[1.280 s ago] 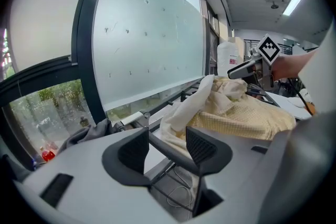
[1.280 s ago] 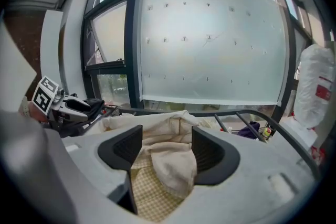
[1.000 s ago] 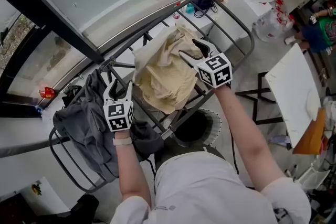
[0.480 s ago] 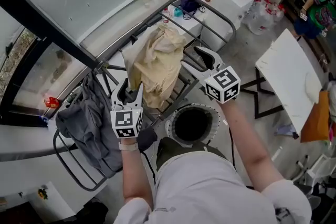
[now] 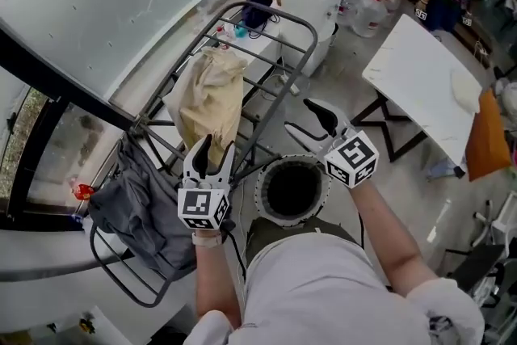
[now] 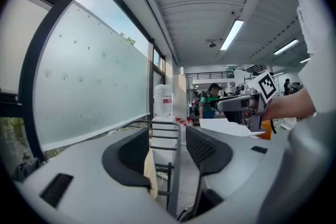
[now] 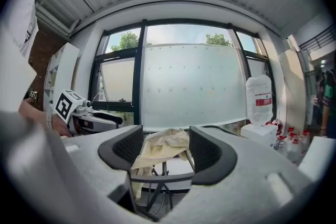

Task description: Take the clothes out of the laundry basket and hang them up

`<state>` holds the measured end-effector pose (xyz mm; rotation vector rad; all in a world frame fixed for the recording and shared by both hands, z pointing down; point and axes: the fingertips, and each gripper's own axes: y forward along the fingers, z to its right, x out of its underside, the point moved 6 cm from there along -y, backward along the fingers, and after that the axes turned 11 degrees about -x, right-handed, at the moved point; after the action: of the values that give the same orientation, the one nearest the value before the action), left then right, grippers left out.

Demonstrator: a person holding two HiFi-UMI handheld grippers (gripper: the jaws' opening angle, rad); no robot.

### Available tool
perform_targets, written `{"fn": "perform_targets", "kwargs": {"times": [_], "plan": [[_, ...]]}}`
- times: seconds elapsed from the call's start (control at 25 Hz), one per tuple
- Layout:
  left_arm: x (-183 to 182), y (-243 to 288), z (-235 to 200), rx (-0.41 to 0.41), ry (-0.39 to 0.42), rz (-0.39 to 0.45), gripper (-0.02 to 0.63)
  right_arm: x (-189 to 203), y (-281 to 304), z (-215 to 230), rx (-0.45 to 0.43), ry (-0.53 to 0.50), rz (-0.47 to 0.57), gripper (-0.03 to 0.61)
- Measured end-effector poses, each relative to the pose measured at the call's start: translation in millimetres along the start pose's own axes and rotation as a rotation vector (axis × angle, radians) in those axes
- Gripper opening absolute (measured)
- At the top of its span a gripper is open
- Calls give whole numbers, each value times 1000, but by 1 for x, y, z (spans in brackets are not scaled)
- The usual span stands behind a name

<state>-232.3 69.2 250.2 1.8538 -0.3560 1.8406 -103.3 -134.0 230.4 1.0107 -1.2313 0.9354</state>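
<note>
Cloth, cream (image 5: 208, 97), draped over the rack (image 5: 284, 75), long axis running top to bottom in the head view; grey cloth (image 5: 141, 206) hangs beside it. Your left gripper (image 5: 215, 149) and right gripper (image 5: 307, 117) flank the basket (image 5: 262, 191), jaws spread, empty.

Metal drying rack (image 5: 266, 12) beside the window. A cream garment (image 5: 206, 101) is draped over its middle bars, a grey garment (image 5: 141, 210) hangs at the near left end. Round laundry basket (image 5: 260, 194) on the floor below, interior dark. Left hand-held gripper (image 5: 216, 149) and right hand-held gripper (image 5: 300, 114) are raised either side of it — jaws apart, nothing between them.
</note>
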Motion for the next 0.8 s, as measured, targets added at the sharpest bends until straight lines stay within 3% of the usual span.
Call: {"fn": "perform_targets", "kwargs": {"times": [0.4,0.8], "plan": [[-1,-18,93,201,75,51,206,25,-102,-30,115,3,45,276],[2,-26,132,253,73,56,206,39,-148,-37,180,-1,57,276]]}}
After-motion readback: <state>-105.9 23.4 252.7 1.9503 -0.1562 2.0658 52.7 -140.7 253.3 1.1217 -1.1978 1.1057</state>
